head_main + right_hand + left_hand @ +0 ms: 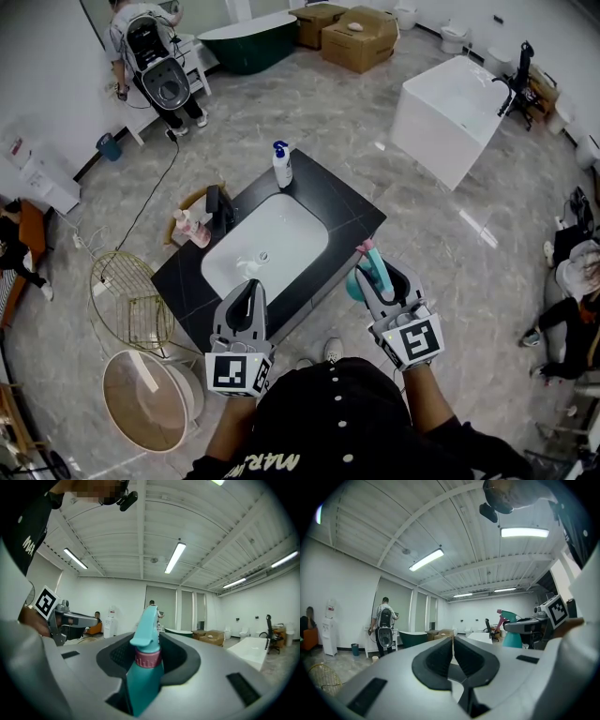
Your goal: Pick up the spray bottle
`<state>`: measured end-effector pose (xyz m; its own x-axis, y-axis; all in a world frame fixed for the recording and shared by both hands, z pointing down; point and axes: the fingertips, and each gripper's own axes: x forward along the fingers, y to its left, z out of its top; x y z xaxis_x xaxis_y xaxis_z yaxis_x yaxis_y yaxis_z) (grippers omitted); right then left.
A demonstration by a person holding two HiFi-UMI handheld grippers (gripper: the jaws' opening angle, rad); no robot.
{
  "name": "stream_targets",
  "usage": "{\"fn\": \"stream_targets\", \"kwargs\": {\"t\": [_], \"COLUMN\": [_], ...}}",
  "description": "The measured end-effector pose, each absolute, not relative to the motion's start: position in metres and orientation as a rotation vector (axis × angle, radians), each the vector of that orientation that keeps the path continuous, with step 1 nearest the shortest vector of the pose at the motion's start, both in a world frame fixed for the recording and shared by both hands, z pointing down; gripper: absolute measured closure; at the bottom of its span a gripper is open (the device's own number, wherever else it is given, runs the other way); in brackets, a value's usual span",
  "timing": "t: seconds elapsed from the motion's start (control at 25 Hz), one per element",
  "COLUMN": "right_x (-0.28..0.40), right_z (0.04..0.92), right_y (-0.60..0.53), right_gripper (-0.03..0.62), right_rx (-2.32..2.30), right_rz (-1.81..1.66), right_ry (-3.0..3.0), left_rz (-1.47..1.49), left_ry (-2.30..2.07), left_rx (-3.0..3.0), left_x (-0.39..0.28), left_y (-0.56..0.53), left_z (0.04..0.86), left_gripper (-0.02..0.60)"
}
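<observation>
The teal spray bottle (368, 273) with a pink collar hangs in the air off the near right corner of the black counter (349, 212). My right gripper (377, 276) is shut on it. In the right gripper view the bottle (146, 670) stands upright between the dark pads (174, 657), which press on its neck and shoulders, with the nozzle above the jaws. My left gripper (249, 289) hovers at the counter's near edge, shut with nothing in it; its pads (440, 654) meet at a thin slit. The left gripper view also catches the held bottle (512, 638) at the right.
A white sink (265, 247) is set in the counter, with a black faucet (217, 207), pink bottles (191, 227) and a white pump bottle (282, 166) along its far side. A gold wire basket (130, 300) and round tub (145, 400) stand left. A person (155, 52) works far back.
</observation>
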<state>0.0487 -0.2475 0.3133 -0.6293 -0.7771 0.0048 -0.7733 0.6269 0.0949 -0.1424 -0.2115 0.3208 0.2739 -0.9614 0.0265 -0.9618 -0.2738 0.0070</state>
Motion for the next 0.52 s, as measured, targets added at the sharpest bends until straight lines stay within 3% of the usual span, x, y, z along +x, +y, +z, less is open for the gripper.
{"fn": "stream_targets", "kwargs": {"t": [0.52], "right_x": [0.0543], "right_z": [0.3139], "right_y": [-0.2493], "right_gripper": [0.467], "right_rx": [1.341], "right_rz": [-0.127], "right_ry": [-2.789], "left_rz": [0.04], "left_ry": [-1.853], "left_rx": [2.505], "left_x": [-0.1335], "left_y": [-0.2178], "left_z": [0.3218], "left_gripper": [0.561]}}
